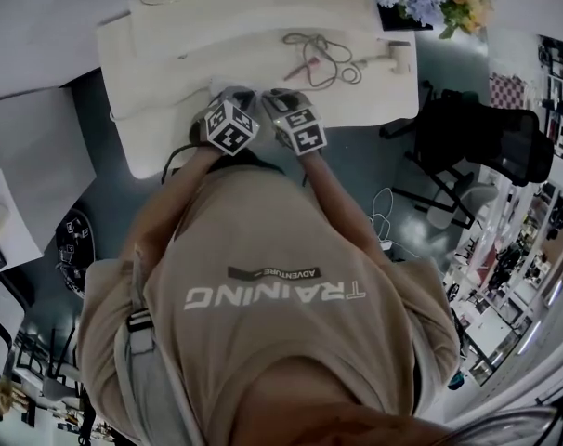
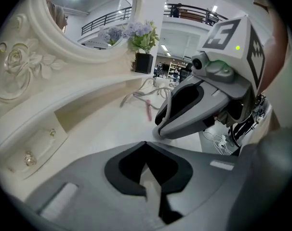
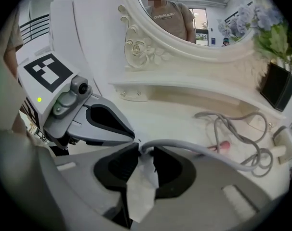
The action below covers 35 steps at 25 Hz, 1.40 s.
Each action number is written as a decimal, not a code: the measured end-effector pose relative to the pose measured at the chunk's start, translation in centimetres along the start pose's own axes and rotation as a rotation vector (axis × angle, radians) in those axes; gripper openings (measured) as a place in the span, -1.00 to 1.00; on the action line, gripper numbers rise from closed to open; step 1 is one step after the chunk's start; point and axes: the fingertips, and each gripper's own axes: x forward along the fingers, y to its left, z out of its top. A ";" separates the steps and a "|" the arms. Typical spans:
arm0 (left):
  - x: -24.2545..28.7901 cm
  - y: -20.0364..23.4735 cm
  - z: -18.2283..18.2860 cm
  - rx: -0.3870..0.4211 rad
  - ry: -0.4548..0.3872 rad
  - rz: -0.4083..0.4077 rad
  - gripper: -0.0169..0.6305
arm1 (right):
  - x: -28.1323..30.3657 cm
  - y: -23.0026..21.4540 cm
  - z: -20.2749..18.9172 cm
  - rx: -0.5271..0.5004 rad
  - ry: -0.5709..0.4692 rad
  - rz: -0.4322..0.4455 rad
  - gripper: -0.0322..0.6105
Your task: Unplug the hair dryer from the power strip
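Note:
A white hair dryer (image 1: 393, 56) lies on the white dressing table (image 1: 170, 54), at the right end of a loose grey cable (image 1: 323, 54). In the right gripper view that cable (image 3: 199, 153) runs from the coil straight to my right gripper (image 3: 142, 148), whose tips are shut on its end. My left gripper (image 2: 146, 143) sits tip to tip beside it, shut with nothing between its jaws. Both grippers hang over the table's near edge, left (image 1: 240, 91) and right (image 1: 277, 94). I cannot make out a power strip on the table.
A pink item (image 3: 225, 147) lies among the cable coils. An oval mirror (image 3: 184, 13) and a black vase of flowers (image 3: 278, 85) stand at the back. White cords (image 1: 384, 221) lie on the floor to the right, near a black chair (image 1: 486, 137).

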 end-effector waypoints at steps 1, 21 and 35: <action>0.0 0.0 0.0 0.005 0.002 0.001 -0.94 | 0.0 0.0 0.0 -0.002 0.001 0.005 -0.58; -0.5 -0.1 0.1 0.014 -0.008 -0.028 -0.94 | -5.1 0.1 1.9 0.077 -0.114 -0.056 -0.61; -9.9 0.9 5.5 -0.053 -0.225 0.027 -0.94 | -13.5 0.2 7.7 0.040 -0.525 -0.061 -0.61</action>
